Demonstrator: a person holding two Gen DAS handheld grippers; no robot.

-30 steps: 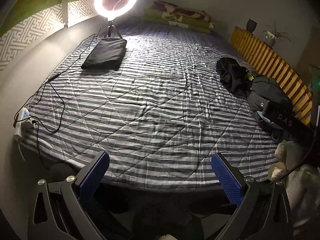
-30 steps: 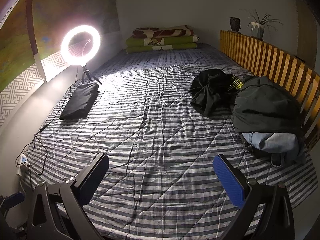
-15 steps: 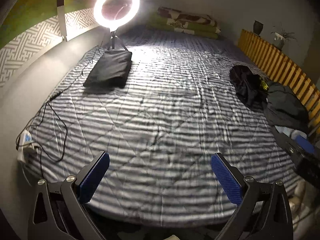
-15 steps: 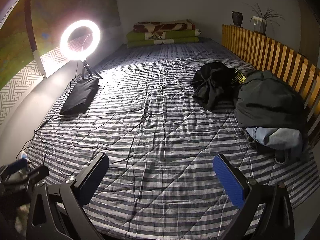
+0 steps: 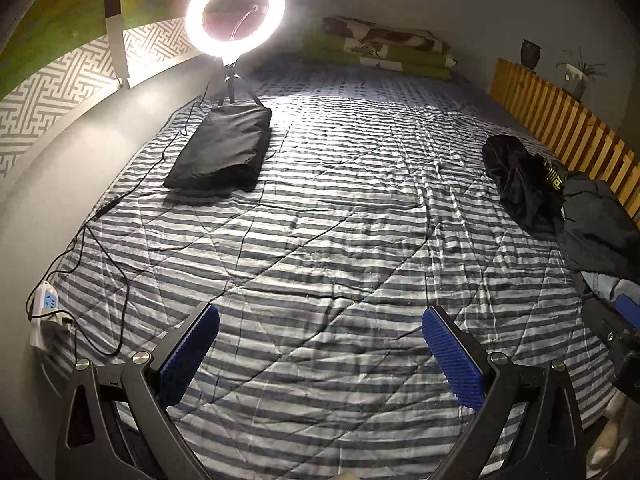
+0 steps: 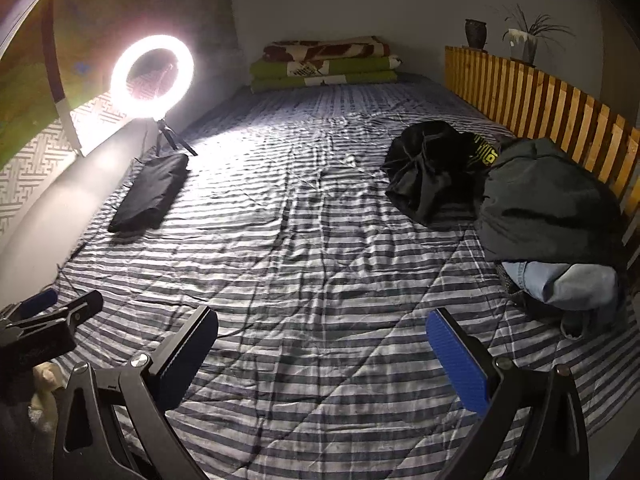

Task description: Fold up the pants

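Note:
A folded black pair of pants (image 5: 224,148) (image 6: 154,192) lies at the far left of the striped bed, below the ring light. A pile of unfolded clothes sits at the right: a crumpled black garment (image 5: 516,176) (image 6: 432,172), a dark green one (image 5: 600,224) (image 6: 548,208), and blue jeans (image 6: 568,284) at the near end. My left gripper (image 5: 320,320) hovers open over the near middle of the bed, holding nothing. My right gripper (image 6: 322,320) is open and empty too, left of the jeans.
A lit ring light (image 5: 235,12) on a small tripod stands at the far left, with cables trailing to a power strip (image 5: 46,312). A wooden slat rail (image 6: 540,120) lines the right side. Folded blankets (image 6: 324,64) lie at the head. The striped quilt (image 5: 340,220) is bare in the middle.
The left gripper has moved forward from the foot edge to above the bed. The right gripper has edged forward slightly. Both stayed open, and the clothes have not moved.

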